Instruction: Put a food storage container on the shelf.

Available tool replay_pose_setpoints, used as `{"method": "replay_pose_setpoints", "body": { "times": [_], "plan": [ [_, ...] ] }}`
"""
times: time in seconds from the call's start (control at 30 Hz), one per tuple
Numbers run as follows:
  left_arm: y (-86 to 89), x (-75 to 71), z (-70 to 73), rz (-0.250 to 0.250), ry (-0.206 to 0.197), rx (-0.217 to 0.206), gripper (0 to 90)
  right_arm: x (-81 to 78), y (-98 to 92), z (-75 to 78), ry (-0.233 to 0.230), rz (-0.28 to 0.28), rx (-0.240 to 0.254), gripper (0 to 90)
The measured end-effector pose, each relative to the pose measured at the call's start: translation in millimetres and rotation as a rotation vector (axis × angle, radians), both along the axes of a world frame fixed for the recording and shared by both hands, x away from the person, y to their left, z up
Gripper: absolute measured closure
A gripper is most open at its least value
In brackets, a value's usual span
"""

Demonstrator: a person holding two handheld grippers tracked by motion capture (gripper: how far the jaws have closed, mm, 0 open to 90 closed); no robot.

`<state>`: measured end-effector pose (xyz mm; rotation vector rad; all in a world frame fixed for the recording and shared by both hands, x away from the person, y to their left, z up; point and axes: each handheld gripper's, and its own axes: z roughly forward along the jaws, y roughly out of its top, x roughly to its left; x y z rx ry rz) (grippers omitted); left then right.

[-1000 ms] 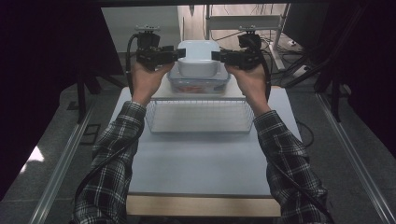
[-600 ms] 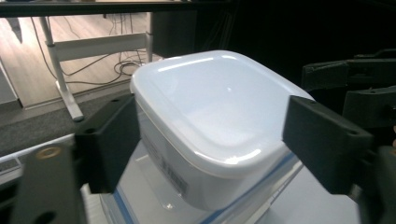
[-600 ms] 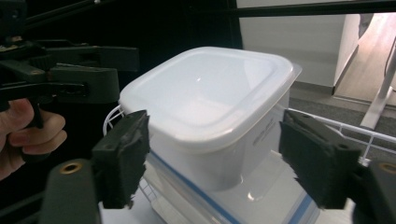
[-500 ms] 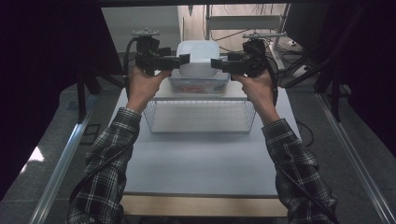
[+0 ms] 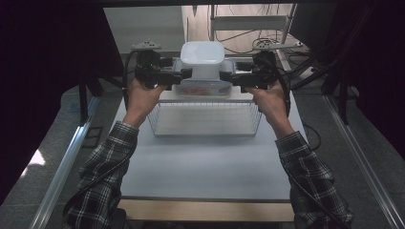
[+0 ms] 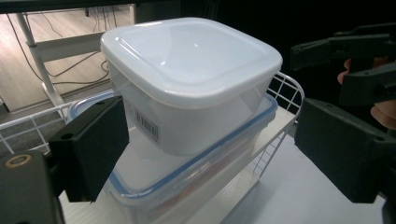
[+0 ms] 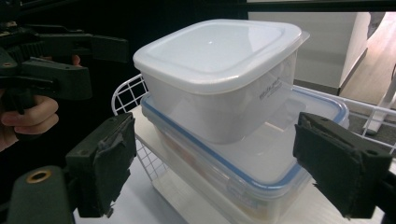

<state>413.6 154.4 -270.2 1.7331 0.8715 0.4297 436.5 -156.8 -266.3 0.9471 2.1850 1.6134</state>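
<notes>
In the high view, the left tongs (image 5: 184,75) and right tongs (image 5: 225,76) flank a white tub (image 5: 202,58) stacked on a blue-rimmed box (image 5: 203,88), behind a wire basket (image 5: 204,119) on the counter (image 5: 205,162).

The left gripper view shows its jaws apart, astride the tub (image 6: 187,79).

The right gripper view likewise shows parted jaws; contact seems lacking, though the angle is poor.

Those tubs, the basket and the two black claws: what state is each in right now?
White tub: lid on, stacked on the blue-rimmed container.
Blue-rimmed container: lid on, resting on the wire basket.
Wire basket: upright on the table.
Left gripper: open beside the tubs.
Right gripper: open on the opposite side.
</notes>
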Motion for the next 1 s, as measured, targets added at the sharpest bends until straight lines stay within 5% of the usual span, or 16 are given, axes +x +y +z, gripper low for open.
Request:
{"method": "replay_pose_setpoints", "body": {
  "times": [0.43, 1.0],
  "plan": [
    [5.4, -26.6, -10.6, -0.022, -0.067, 0.052, 5.4, -13.5, -3.7, -11.1, -0.01, 0.017, -0.023, 10.1],
    [8.6, -46.7, -35.6, -0.066, -0.041, 0.04, 4.5, -32.9, -9.5, -26.4, -0.031, 0.049, -0.063, 4.9]
  ]
}}
